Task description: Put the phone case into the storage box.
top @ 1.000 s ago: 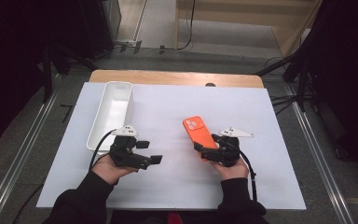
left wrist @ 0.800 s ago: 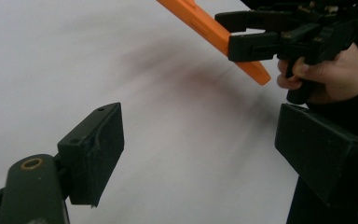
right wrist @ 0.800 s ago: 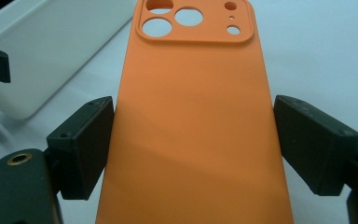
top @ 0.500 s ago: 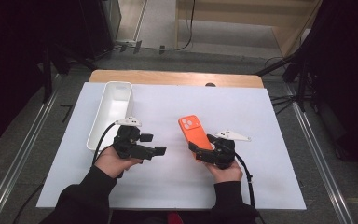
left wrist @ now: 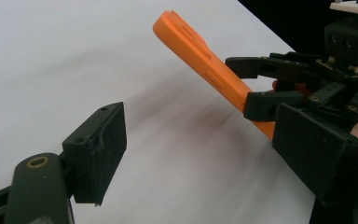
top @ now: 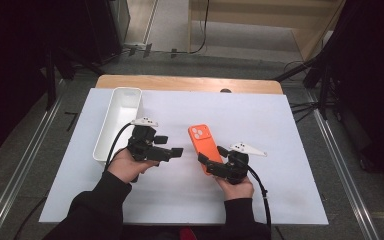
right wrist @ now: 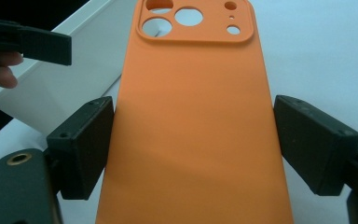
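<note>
**orange phone case in right gripper, left gripper empty beside it**

item 1: orange phone case (top: 204, 146). it is sitting between the two jaws of the right gripper (top: 219, 163), raised off the table and tilting upward, its camera cutout pointing away from the person. in the right gripper view the case (right wrist: 193, 121) is showing its smooth back, with the left pad touching its edge and the right pad standing just beside the opposite edge; whether that side is pressing on it cannot be told. in the left gripper view the case (left wrist: 212, 72) is appearing edge-on, slanting up to the left, with the right gripper (left wrist: 279, 86) closing around its lower end.

item 2: left gripper (top: 172, 150). its jaws are standing well apart with nothing between them (the left gripper view is showing bare table in the gap), and they are pointing toward the case, near it but not touching.

item 3: white tray (top: 109, 138). long, narrow and open-topped, it is lying along the left side of the table, just beside the left hand (top: 125, 167). its wall (right wrist: 60, 88) is showing behind the case in the right gripper view.

item 4: white table (top: 280, 130). it is bearing the tray, and both hands are resting low over its near half, the right hand (top: 237, 187) behind its gripper.
</note>
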`<move>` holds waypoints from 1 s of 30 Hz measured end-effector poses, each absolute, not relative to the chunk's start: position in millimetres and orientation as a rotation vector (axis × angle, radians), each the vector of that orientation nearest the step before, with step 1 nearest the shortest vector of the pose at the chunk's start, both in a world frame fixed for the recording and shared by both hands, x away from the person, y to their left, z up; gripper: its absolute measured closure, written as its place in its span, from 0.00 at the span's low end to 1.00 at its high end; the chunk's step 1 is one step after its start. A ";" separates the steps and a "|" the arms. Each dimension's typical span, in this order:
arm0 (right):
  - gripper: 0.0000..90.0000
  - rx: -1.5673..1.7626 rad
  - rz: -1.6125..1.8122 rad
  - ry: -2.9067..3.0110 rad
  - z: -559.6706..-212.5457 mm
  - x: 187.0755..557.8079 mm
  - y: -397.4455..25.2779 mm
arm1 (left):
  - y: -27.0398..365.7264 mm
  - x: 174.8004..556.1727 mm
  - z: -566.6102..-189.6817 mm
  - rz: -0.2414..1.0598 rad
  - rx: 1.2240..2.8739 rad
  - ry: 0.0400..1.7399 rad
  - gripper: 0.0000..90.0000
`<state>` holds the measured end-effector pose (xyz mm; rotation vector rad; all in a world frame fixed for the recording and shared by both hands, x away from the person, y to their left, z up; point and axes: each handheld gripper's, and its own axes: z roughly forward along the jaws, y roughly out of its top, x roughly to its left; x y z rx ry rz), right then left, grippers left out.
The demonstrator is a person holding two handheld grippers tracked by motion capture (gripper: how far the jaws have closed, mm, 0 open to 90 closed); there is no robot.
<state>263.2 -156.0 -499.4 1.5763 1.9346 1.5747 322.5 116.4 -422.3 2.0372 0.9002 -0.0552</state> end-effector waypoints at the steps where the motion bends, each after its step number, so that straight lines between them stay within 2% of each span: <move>1: 0.16 1.573 1.580 1.930 -501.2 262.9 -156.0 | 115.0 323.8 -422.5 -0.062 2.038 0.904 0.20; 14: 0.16 1.585 1.652 1.871 -510.6 257.0 -150.7 | 103.6 336.6 -423.2 -0.096 2.013 0.946 0.23; 30: 0.16 1.585 1.706 1.811 -513.9 252.2 -143.2 | 94.8 350.7 -418.8 -0.118 1.980 1.058 0.34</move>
